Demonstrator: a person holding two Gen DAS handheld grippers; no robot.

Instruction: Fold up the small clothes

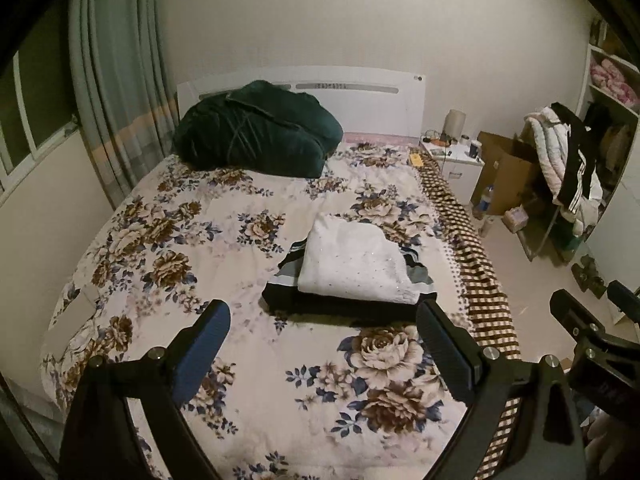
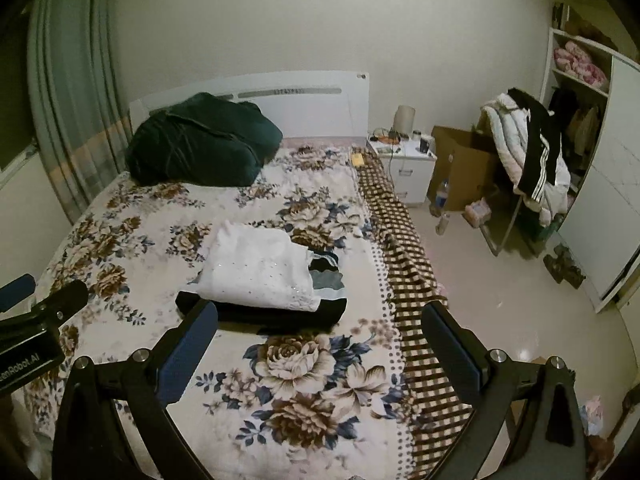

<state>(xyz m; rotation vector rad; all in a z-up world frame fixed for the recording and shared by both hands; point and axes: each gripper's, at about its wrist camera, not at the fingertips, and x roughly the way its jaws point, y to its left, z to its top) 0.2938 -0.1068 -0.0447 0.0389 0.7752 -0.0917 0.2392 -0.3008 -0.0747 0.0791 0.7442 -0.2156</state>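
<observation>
Far L: grey-green pleated curtain [image 1: 112, 92] w/ a pale band, hanging beside a white-framed window [image 1: 36, 128]. Bed w/ cream floral-print quilt [image 1: 168, 240] fills the centre; white headboard [image 1: 360, 96] against the wall. Dark green bundled blanket [image 1: 256, 132] lies at the head end, L half of the bed. Left gripper [image 1: 324, 344], black frame w/ blue pads: jaws wide apart, nothing between them, held above the quilt near the foot end. Folded stack of small clothes sits mid-bed, R of centre: white dotted fabric garment, folded flat [image 1: 356, 264], on top; under it a black garment w/ grey/white patches [image 1: 344, 308], edges showing on the near and R sides. Stack is just beyond the left gripper's tips in the left wrist view. Right gripper [image 2: 320, 344], same build: jaws wide apart, empty, over the quilt near the bed's R edge; stack lies just past its L finger. Brown-and-cream checked blanket strip [image 1: 476, 264] runs along the bed's R edge. Further R: white bedside cabinet [image 1: 460, 164] w/ small items on top, open brown cardboard box [image 1: 504, 168], rack draped w/ white padded jacket and black striped garment [image 1: 568, 160], white shelving unit [image 1: 612, 80] holding pink fabric.
</observation>
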